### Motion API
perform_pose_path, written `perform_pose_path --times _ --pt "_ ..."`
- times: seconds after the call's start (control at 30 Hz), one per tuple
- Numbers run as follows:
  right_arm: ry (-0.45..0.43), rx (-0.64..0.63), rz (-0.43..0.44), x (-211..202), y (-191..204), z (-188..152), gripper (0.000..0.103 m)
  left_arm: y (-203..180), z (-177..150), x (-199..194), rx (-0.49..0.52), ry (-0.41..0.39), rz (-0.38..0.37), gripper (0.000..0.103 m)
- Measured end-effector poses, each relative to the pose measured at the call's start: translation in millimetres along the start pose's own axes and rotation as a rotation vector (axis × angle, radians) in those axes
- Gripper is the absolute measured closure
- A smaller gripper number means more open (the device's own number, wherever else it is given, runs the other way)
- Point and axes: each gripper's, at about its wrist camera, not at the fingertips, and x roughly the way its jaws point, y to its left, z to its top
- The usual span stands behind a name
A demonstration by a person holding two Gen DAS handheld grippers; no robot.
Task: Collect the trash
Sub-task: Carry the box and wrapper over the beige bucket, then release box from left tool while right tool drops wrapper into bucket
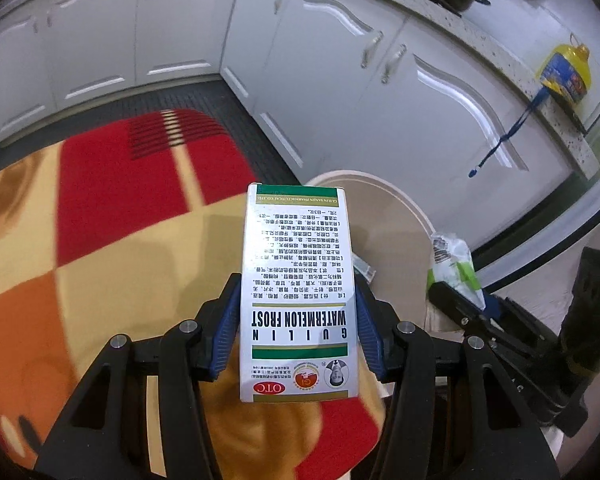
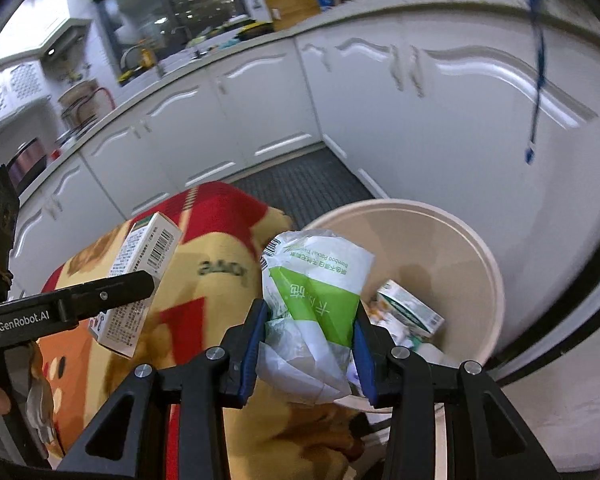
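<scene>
While both items are carried toward the bin (image 2: 485, 264), the medicine box (image 1: 298, 292) is clamped flat between the jaws of the left gripper (image 1: 298, 316), its far end aimed at the bin's rim at two o'clock. A crumpled tissue packet (image 2: 314, 300) is pinched by the right gripper (image 2: 310, 340) at the bin's near edge, presumably for dropping. Another small box (image 2: 410, 308) is already lying inside. A patterned blanket (image 1: 100, 240) is spread beneath.

Bin (image 2: 488, 264) mouth open; carton (image 2: 410, 312) inside.
</scene>
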Motion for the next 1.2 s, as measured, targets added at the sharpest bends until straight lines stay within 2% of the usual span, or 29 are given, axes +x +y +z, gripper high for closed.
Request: perform_pose_path --times 0.23,0.57,0.7,0.8,1.03,1.2 --pt "0.025 0.051 -0.024 9.6 -29.0 -2.9 0.064 -25.8 11.9 35.2 0.021 0.040 -0.034 0.052" --pt "0.059 0.096 -0.054 26.3 -54.8 -4.1 0.064 -35.7 18.6 70.7 0.003 0.075 -0.075 0.051" --pt "0.069 0.108 -0.058 33.7 -61.3 -3.3 0.050 -33.3 17.5 75.6 -0.006 0.077 -0.075 0.048" --pt "0.081 0.117 -0.060 36.5 -65.9 -6.9 0.050 -32.0 15.9 73.5 -0.001 0.059 -0.058 0.043" --pt "0.076 0.126 -0.047 32.1 -62.5 -13.9 0.048 -31.5 11.4 53.4 0.034 -0.009 0.017 0.043" --pt "0.027 0.111 -0.054 18.7 -51.4 -16.1 0.038 -28.8 5.5 30.5 0.043 -0.079 0.050 0.043"
